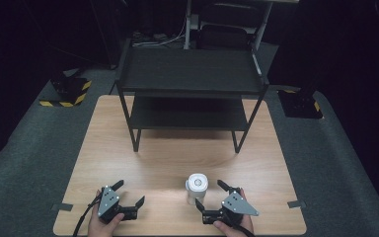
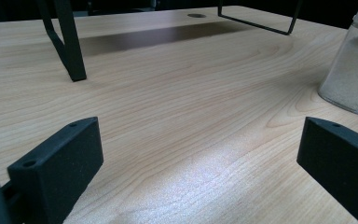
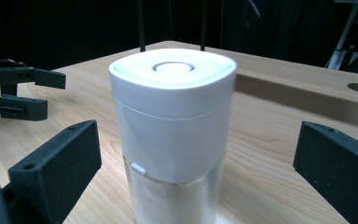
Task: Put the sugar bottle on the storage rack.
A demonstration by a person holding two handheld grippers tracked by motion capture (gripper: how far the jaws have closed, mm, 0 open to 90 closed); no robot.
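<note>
A jar (image 1: 196, 187) with a white lid and a clear body holding white grains stands near the table's front edge. My right gripper (image 1: 210, 194) rests just right of it, open, with its jaws pointing at the jar. In the right gripper view the jar (image 3: 175, 130) stands close ahead, between the lines of the spread jaws and untouched. My left gripper (image 1: 130, 192) lies open on the table to the jar's left, with nothing between its fingers (image 2: 60, 163). The jar (image 2: 354, 70) shows at the right edge of the left gripper view.
A black two-tier shelf (image 1: 190, 89) stands on the far half of the wooden table (image 1: 177, 153). One of its legs (image 2: 67, 42) shows in the left gripper view. The left gripper (image 3: 18, 93) shows at the left of the right gripper view. Dark floor surrounds the table.
</note>
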